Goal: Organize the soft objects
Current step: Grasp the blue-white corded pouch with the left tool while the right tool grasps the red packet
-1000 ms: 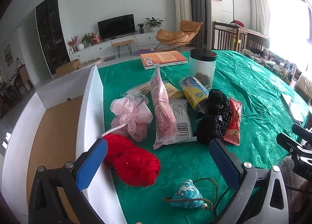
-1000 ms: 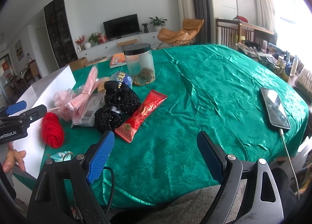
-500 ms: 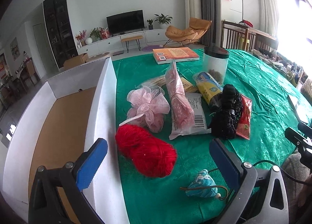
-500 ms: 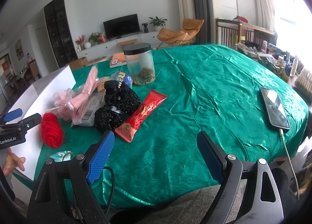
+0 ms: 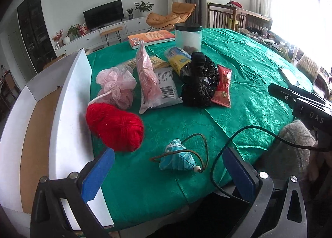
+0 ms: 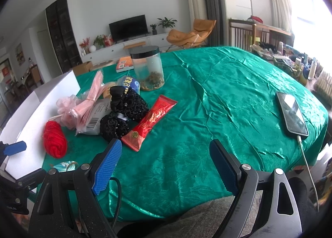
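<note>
On the green tablecloth lie a red yarn ball [image 5: 115,127], a pink mesh puff [image 5: 116,85], a pink packet [image 5: 148,76], a black knitted bundle [image 5: 198,82] and a small blue pouch with a cord [image 5: 177,158]. An open white cardboard box [image 5: 70,101] stands at the left. My left gripper [image 5: 168,167] is open and empty, above the table's near edge with the pouch between its fingers' line. My right gripper [image 6: 164,167] is open and empty over the near table edge, right of the black bundle [image 6: 122,113] and yarn ball [image 6: 54,139].
A clear jar with a black lid [image 6: 148,67], a red sachet [image 6: 152,120], a blue-yellow packet [image 5: 178,60] and a book [image 5: 151,37] lie further back. A phone on a charging cable [image 6: 291,116] lies at the right. A black cable [image 5: 238,144] hangs over the near edge.
My left gripper has pulled back and swung right, so the yarn ball and pouch now sit further ahead and the box has shifted left. My right gripper has not moved.
</note>
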`<action>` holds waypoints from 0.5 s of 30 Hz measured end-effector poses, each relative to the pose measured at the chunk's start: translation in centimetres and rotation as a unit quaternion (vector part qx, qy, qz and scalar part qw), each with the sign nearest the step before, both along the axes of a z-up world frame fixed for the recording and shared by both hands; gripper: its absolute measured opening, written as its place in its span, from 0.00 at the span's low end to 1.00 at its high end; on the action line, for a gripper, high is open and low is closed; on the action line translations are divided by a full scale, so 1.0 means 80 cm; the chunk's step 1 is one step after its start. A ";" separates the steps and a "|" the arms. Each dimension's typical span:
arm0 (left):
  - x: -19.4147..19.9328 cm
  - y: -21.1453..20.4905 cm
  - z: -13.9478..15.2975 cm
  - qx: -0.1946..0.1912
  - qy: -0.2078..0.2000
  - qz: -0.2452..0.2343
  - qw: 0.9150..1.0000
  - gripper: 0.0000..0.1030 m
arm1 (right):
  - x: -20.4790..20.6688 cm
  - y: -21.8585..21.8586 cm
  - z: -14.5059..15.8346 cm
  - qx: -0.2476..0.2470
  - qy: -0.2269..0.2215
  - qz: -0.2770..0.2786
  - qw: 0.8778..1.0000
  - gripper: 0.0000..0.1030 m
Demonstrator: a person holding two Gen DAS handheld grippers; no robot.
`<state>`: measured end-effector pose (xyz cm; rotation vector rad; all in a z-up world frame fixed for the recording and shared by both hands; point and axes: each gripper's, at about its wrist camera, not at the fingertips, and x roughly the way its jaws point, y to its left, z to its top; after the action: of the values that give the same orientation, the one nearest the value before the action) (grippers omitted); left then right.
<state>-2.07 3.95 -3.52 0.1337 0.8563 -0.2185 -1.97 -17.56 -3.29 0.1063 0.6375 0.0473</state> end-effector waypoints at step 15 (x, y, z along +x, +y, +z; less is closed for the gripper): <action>0.033 -0.028 -0.078 0.038 0.068 0.050 0.996 1.00 | -0.006 -0.004 0.003 0.020 0.005 -0.006 1.000 0.86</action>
<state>0.55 1.72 -9.77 0.1480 1.0039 -0.1025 -2.47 -17.91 -3.07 0.1484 0.6461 0.0472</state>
